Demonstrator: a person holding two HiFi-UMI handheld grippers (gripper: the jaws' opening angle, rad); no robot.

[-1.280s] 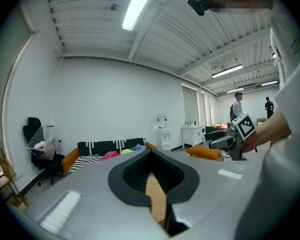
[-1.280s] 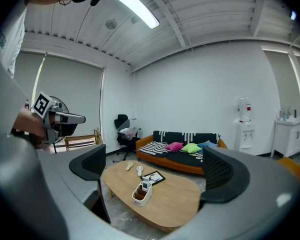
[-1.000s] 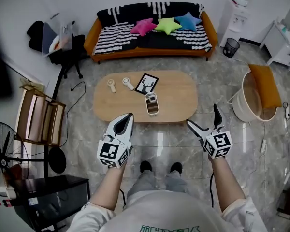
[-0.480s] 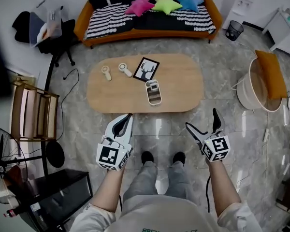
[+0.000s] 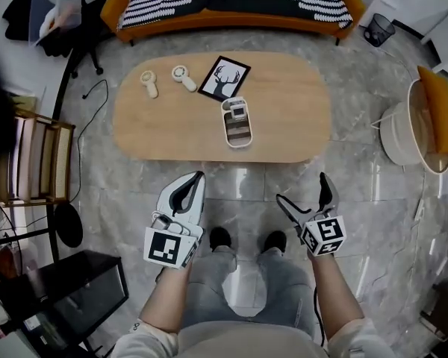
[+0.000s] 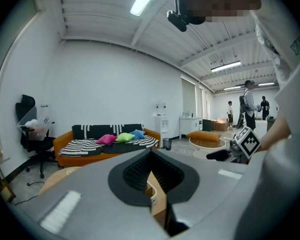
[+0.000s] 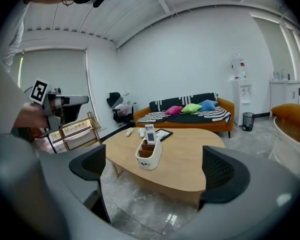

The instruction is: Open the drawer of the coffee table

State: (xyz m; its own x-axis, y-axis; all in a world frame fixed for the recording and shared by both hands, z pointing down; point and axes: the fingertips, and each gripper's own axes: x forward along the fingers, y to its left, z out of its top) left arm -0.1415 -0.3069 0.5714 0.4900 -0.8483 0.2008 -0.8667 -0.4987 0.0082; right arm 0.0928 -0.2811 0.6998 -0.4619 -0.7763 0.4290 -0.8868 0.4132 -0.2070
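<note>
Table (image 5: 284,114) has slid down and grown in the head view since 1 s ago, so the head camera is now closer to it; both grippers are at about the same spots in frame, still short of the near edge

- Left gripper (image 5: 199,177): jaws pressed together, nothing in them, tip pointing at the table's near edge but apart from it
- Right gripper (image 5: 302,189): jaws spread wide, empty; its own view shows the table and floor through the gap
- Drawer: can't make out a front or handle in any view; only the table's top and near rim show, straight ahead of both grippers
- White organiser (image 5: 225,129) stands near the table's middle, towards the near edge. Brown divided compartments inside; a white device with a dark panel (image 5: 239,111) stands upright in the far compartment, the other compartments look brown, contents can't be told
- Also on top: framed deer picture (image 5: 224,78) just beyond the organiser, two small white handheld gadgets (image 5: 148,83) to its left
- Right of the table: round white tub (image 5: 398,136) with an orange cushion (image 5: 438,110) lying over its far rim
- Black waste bin (image 5: 379,29) beside the sofa (image 5: 231,17) end, contents not visible
</note>
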